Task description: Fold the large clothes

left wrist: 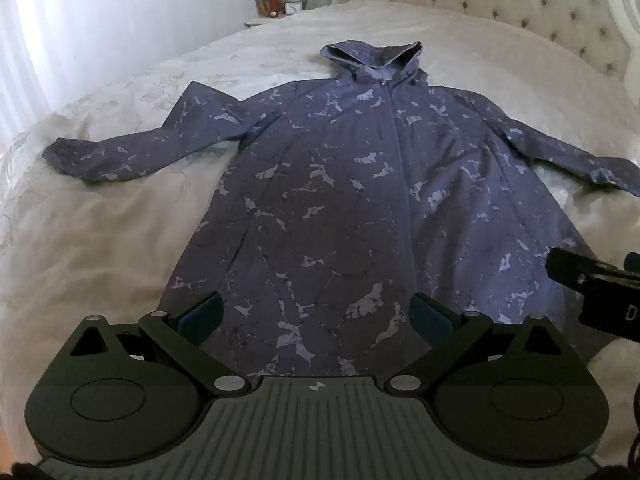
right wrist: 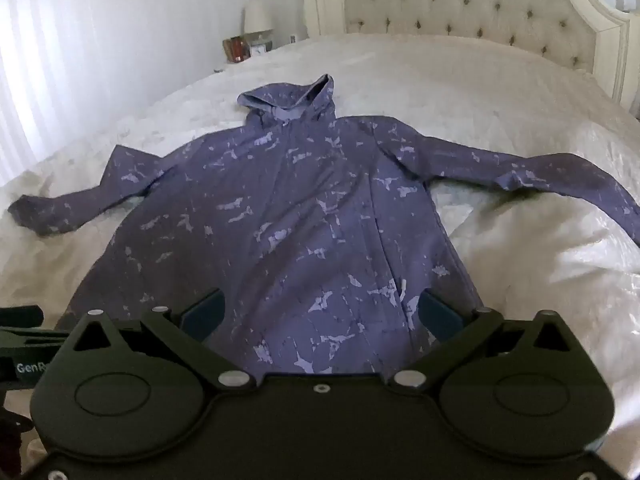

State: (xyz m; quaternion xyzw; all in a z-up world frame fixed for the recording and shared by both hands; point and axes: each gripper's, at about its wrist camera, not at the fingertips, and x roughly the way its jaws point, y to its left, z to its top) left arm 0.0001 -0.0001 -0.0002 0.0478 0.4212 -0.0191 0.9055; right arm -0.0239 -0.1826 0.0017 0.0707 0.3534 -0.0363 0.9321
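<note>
A large purple hooded jacket with pale marbled patches lies flat, front up, on the white bed, hood toward the headboard and both sleeves spread out sideways. It also shows in the right wrist view. My left gripper is open and empty, hovering over the jacket's hem, left of the zip. My right gripper is open and empty, over the hem's right part. The right gripper's body shows at the right edge of the left wrist view.
A tufted cream headboard stands at the far end of the bed. A nightstand with a lamp, a clock and small items is at the far left. Pale curtains hang along the left. White bedspread surrounds the jacket.
</note>
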